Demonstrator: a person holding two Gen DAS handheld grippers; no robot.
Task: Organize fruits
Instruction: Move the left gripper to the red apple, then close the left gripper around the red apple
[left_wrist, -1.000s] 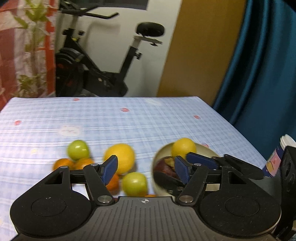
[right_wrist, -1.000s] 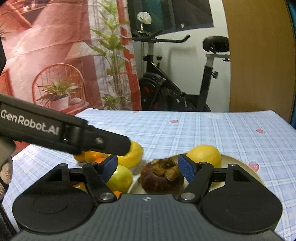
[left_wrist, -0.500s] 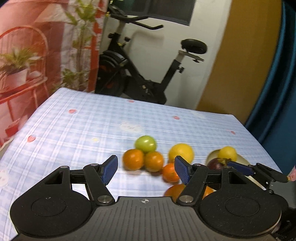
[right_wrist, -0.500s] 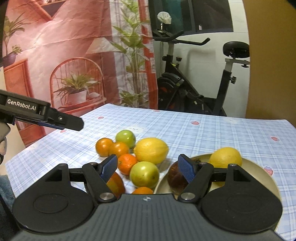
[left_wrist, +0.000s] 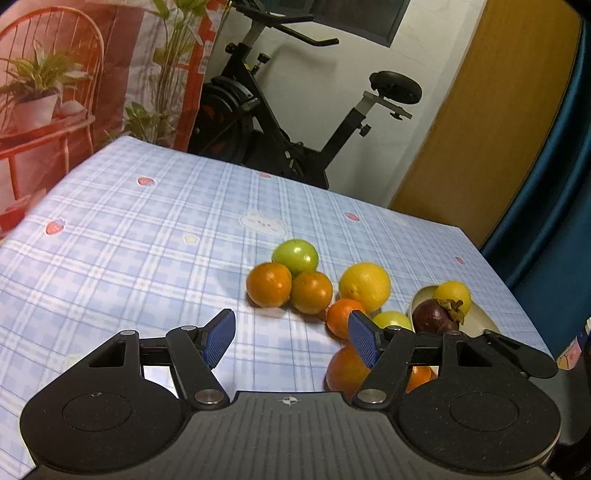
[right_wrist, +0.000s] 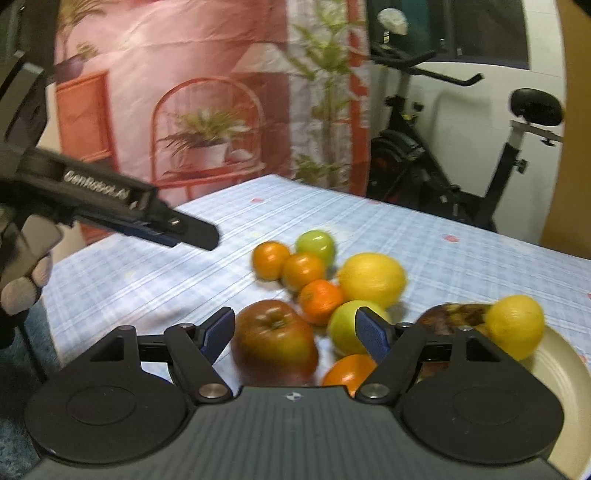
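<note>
The dark purple mangosteen (left_wrist: 436, 316) now lies on the cream round plate (right_wrist: 554, 363) beside the small yellow lemon (right_wrist: 515, 326), near the surface's right edge; a second ago it sat between your right tool's fingers, so that placement looks done. The loose pile waits on the blue checked cloth just left of the plate: a red-green apple (right_wrist: 275, 341), several orange tangerines (left_wrist: 269, 284), two green round fruits (left_wrist: 295, 255) and a large yellow lemon (left_wrist: 365, 286), most touching one another. Your right tool (right_wrist: 295, 332) has drawn back and swung left; it hangs spread and empty, the apple framed between its blue pads, likely the next pick. Your left tool (left_wrist: 291, 338) has pulled away toward the left edge; it is spread wide, holding nothing, raised above bare cloth.
</note>
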